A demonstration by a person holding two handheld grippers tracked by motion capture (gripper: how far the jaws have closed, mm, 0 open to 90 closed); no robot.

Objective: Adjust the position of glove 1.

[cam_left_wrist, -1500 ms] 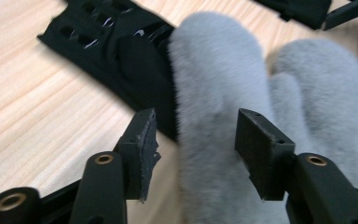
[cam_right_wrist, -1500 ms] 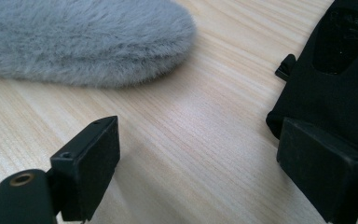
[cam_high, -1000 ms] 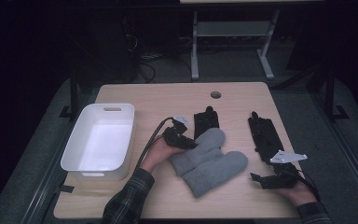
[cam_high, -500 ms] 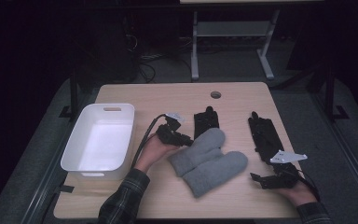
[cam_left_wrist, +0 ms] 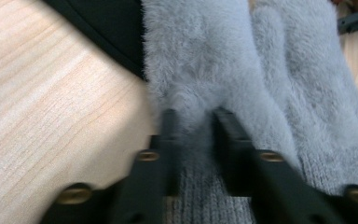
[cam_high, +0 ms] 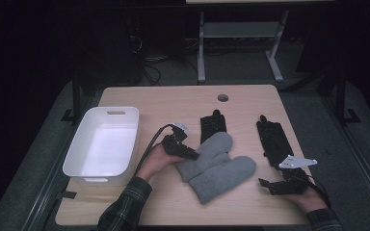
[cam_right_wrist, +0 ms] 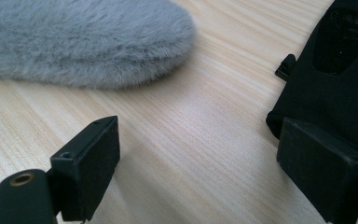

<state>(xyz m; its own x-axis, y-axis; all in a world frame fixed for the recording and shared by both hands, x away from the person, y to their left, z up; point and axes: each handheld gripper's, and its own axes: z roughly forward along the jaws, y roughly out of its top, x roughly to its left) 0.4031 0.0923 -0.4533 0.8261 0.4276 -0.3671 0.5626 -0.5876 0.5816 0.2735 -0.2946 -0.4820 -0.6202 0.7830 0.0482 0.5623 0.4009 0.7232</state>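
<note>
On the wooden table (cam_high: 183, 98) two grey fluffy mittens lie side by side near the middle, slanting from lower left to upper right. The upper mitten (cam_high: 211, 151) rests with its tip over the lower end of a black glove (cam_high: 213, 126), and the lower mitten (cam_high: 224, 177) lies against it on the near side, the two touching along their length. The left gripper (cam_high: 191, 155) sits at the left edge of the upper mitten, near its cuff end, held in the person's left hand (cam_high: 155, 161) with a plaid sleeve (cam_high: 125, 207) behind it. In the left gripper view its jaws have just been closing, and they stand narrow with a fold of the mitten's (cam_left_wrist: 200, 70) grey fur pinched between the pads, so the claw is gripping the upper mitten; the ribbed knit cuff shows just below the jaws, the second mitten (cam_left_wrist: 303, 84) lies alongside, and the black glove (cam_left_wrist: 107, 28) shows beyond the fur. The right gripper (cam_high: 275, 185) rests low on the table at the near right corner, held in the right hand (cam_high: 308, 197), well apart from the mittens. In the right gripper view its jaws stand wide apart with only bare wood between them, so that claw is open and holds nothing; the rounded tip of the lower mitten (cam_right_wrist: 84, 42) lies ahead of it, and a second black glove (cam_right_wrist: 340, 70) lies just beside its one jaw. A white bin (cam_high: 103, 144) stands at the left side of the table, near the left hand.
</note>
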